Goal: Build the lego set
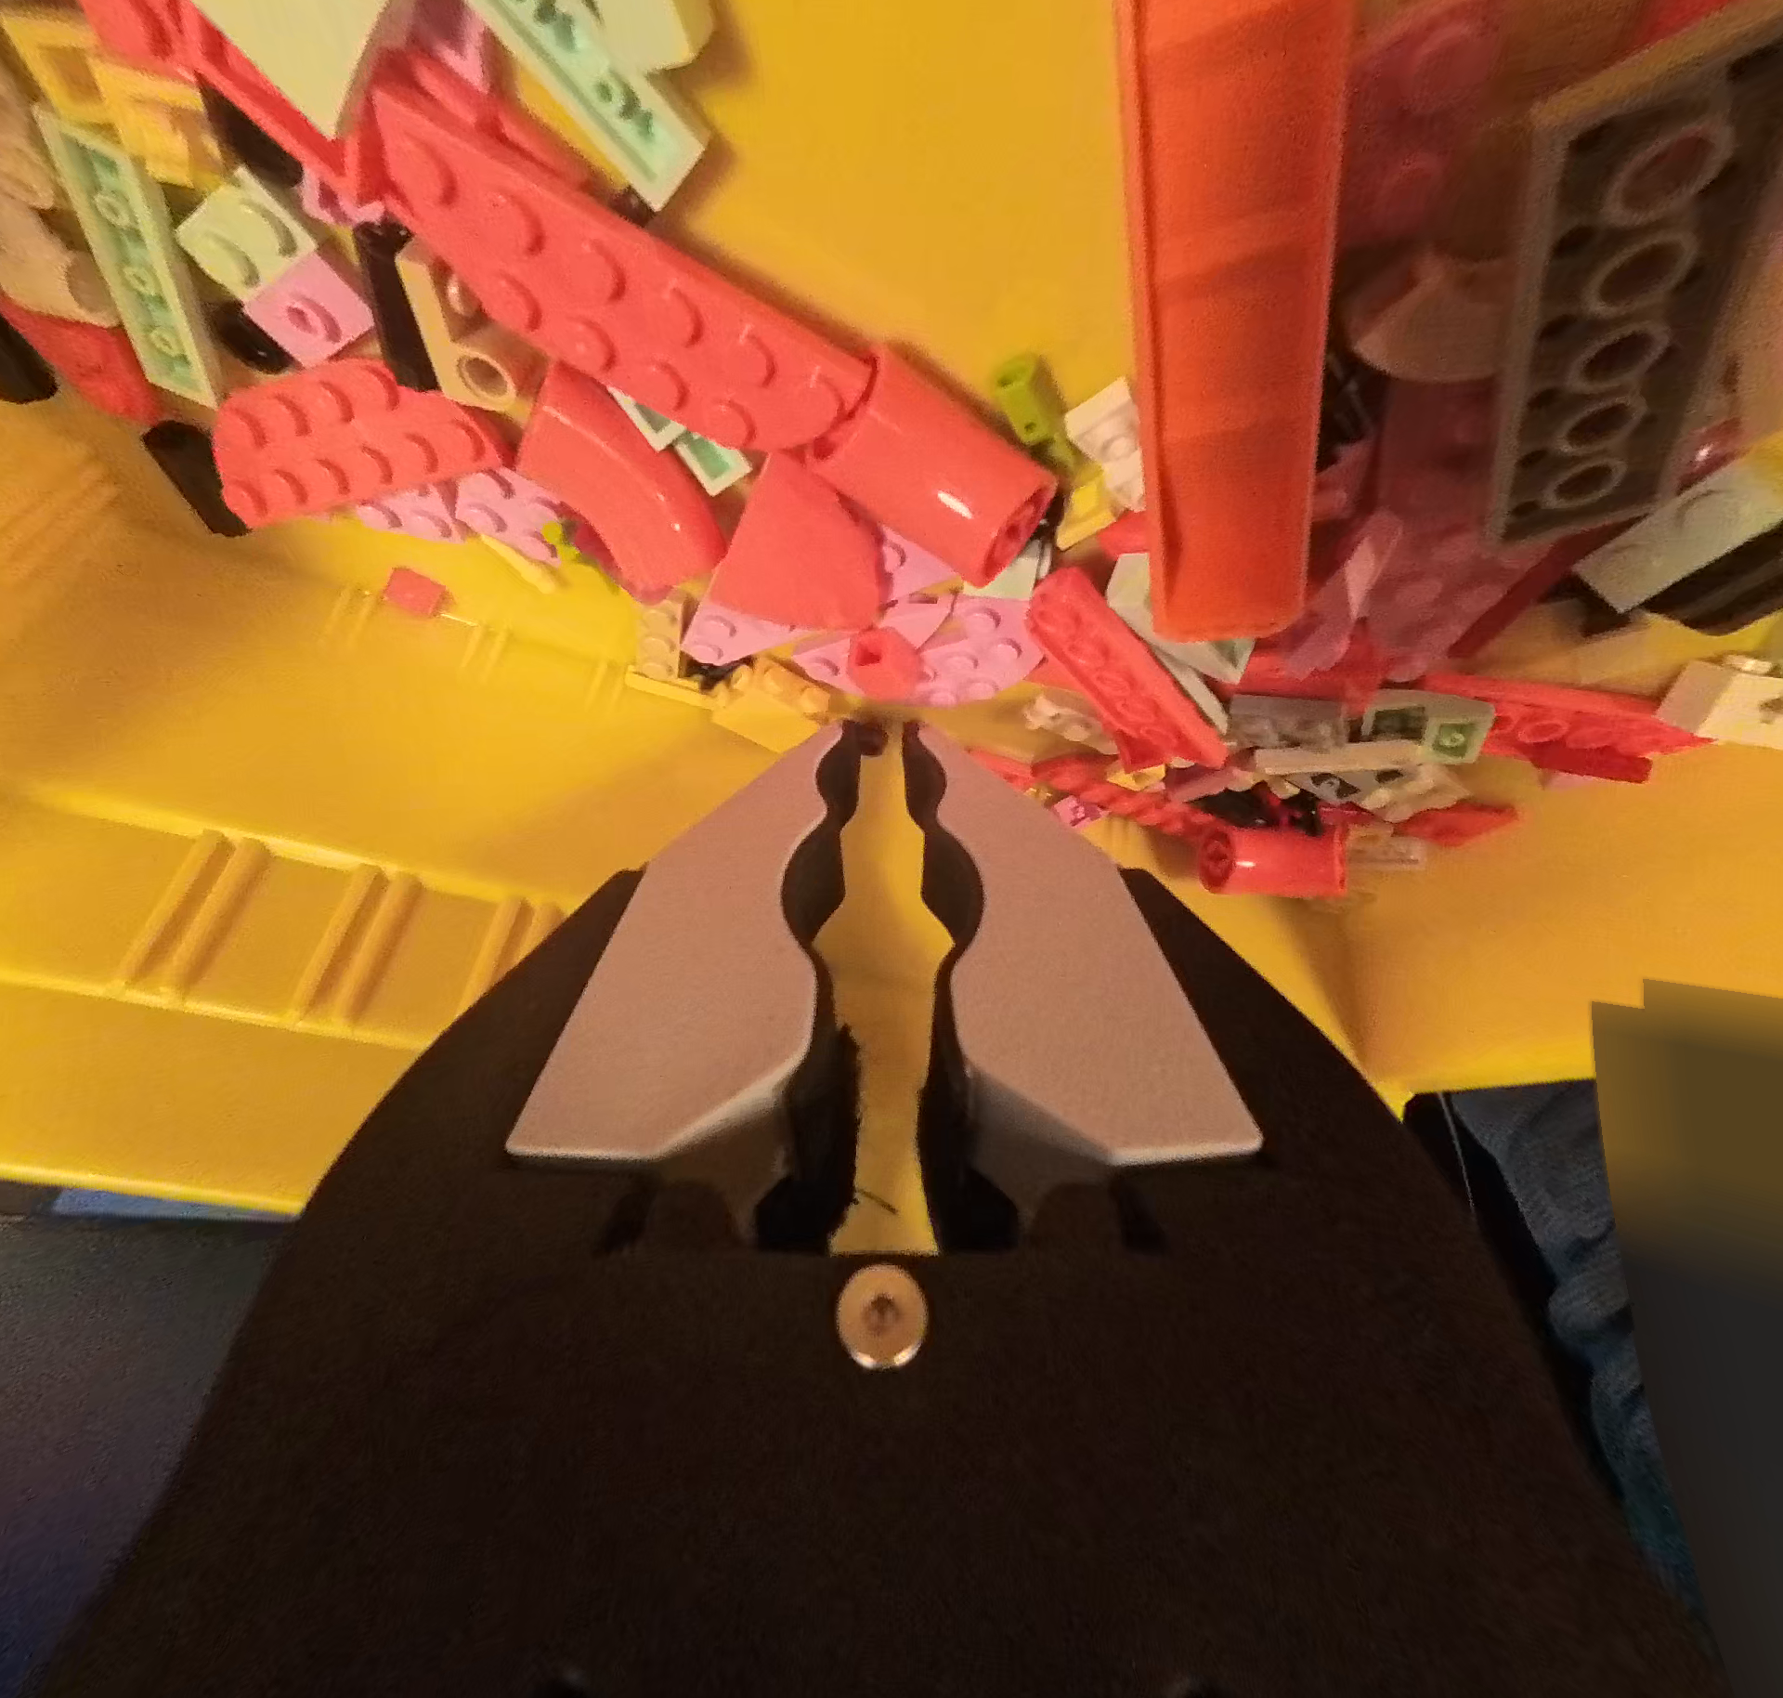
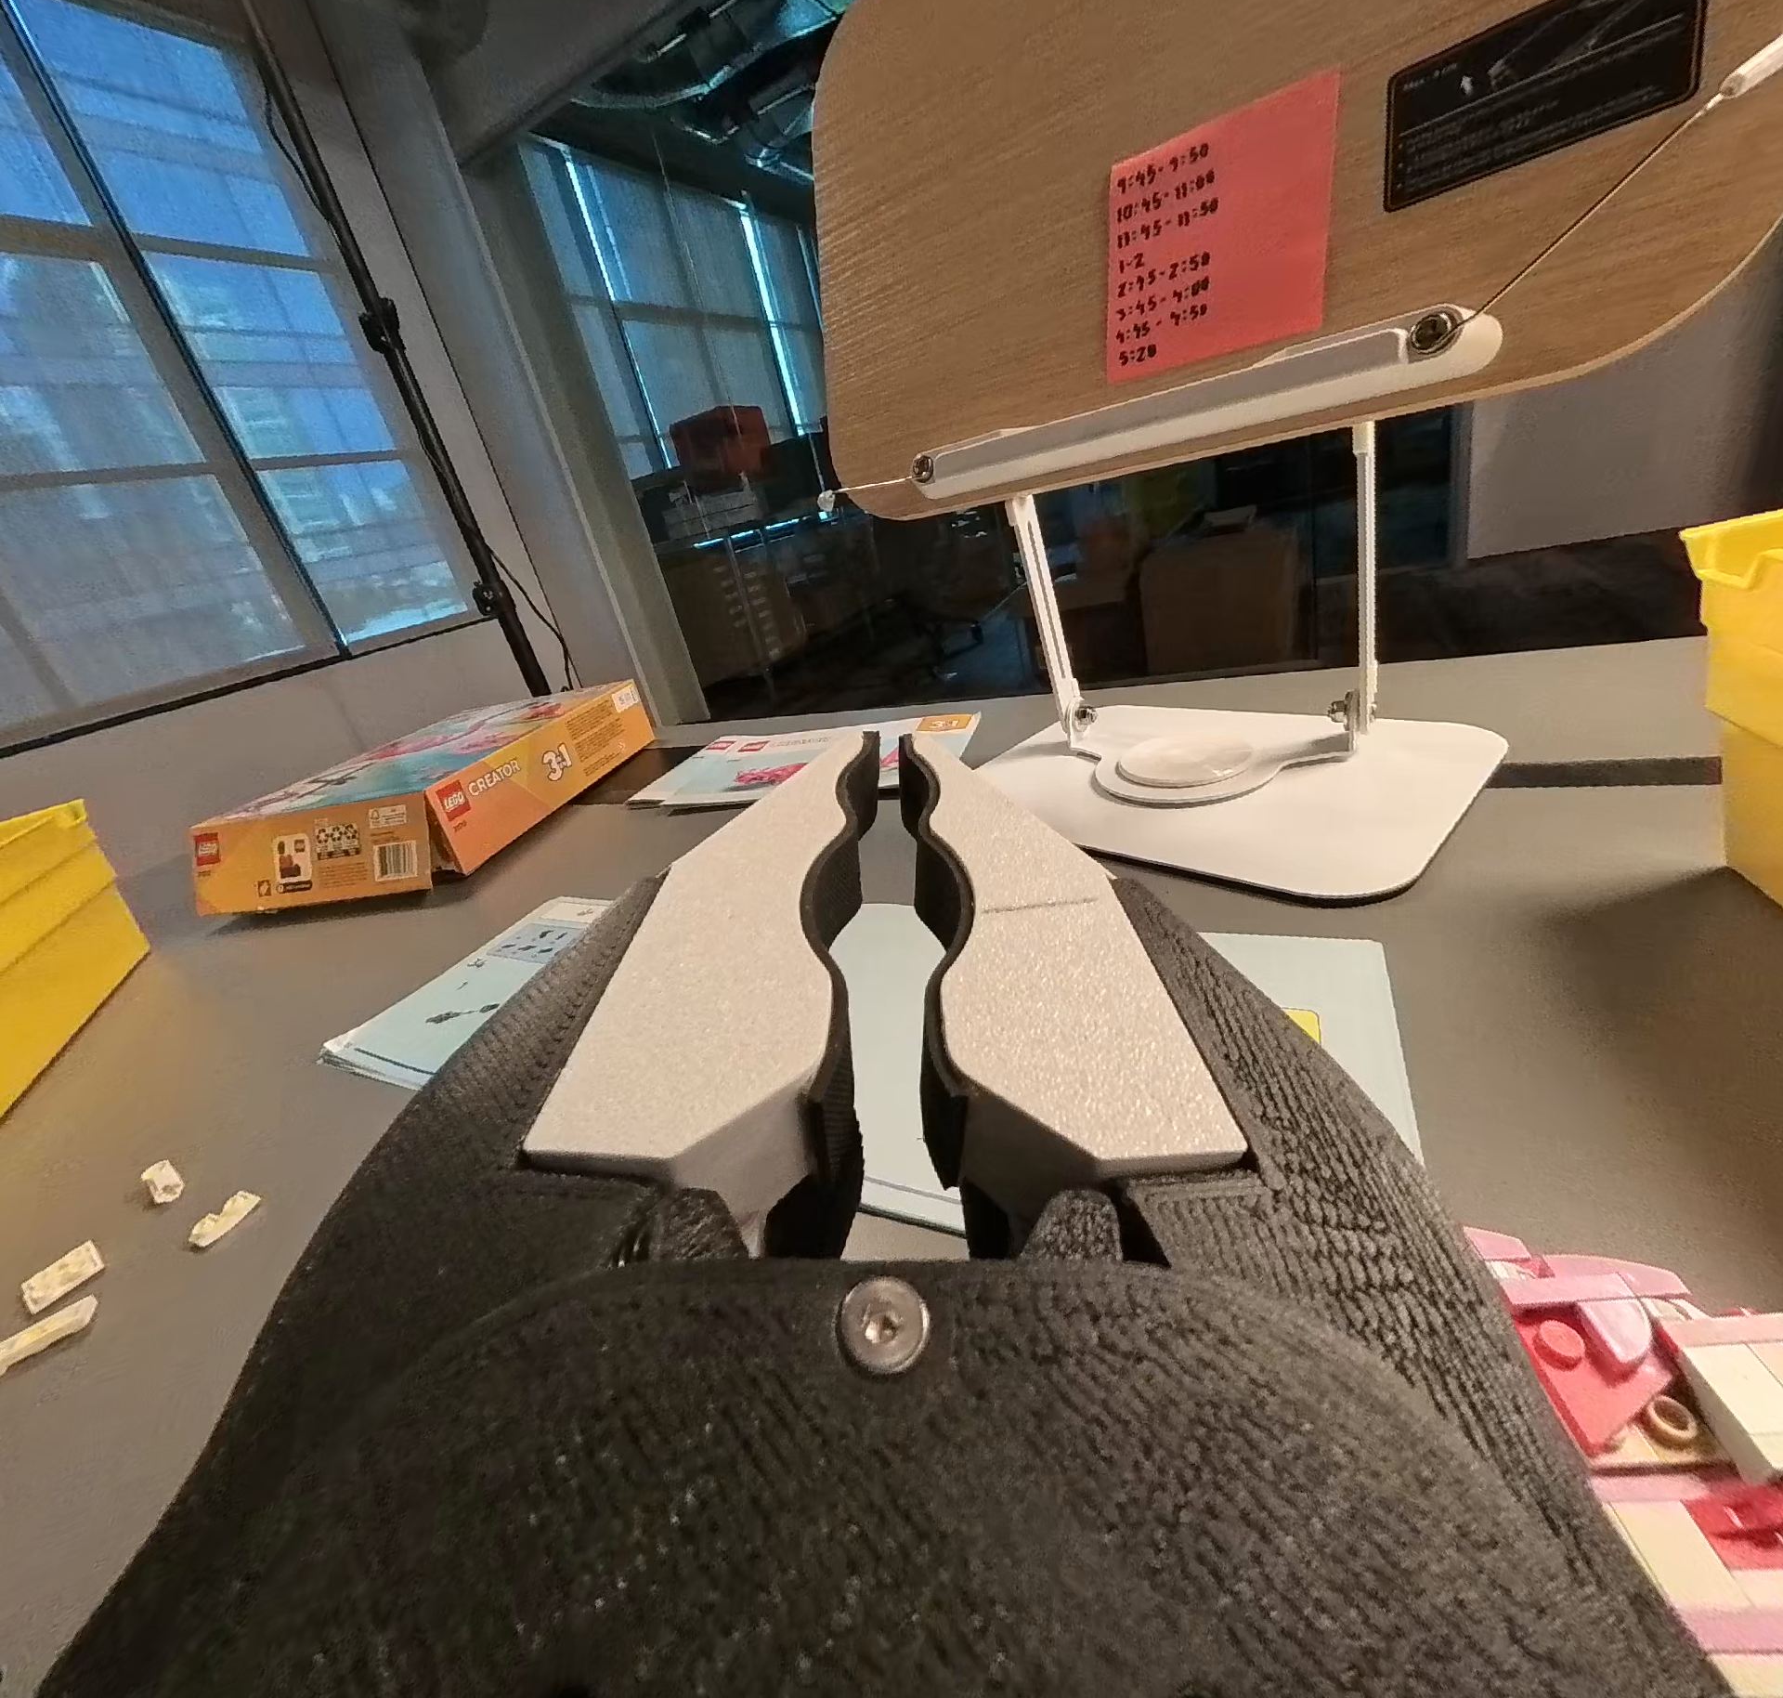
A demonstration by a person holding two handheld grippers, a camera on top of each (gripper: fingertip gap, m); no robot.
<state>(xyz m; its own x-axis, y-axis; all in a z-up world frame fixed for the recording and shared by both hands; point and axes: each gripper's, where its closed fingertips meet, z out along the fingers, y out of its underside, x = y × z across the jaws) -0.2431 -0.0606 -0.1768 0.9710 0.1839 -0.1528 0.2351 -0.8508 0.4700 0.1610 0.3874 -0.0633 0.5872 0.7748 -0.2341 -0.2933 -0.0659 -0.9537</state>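
Left wrist view: left claw [image 1: 880, 735], narrow, tips low inside yellow bin [image 1: 289, 783], at the near edge of the brick pile [image 1: 772, 455]. A small dark piece [image 1: 871, 738] sits at the tips; I cannot tell whether it is pinched.

Right claw [image 2: 890, 744]: nearly closed, holding nothing, above a blue booklet [image 2: 1302, 1024]; white stand [image 2: 1254, 802] beyond and to its right.

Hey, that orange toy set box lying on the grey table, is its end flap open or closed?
Open. The cardboard box lies flat on the table, and its near end flap is swung outward, leaving a dark gap behind it.
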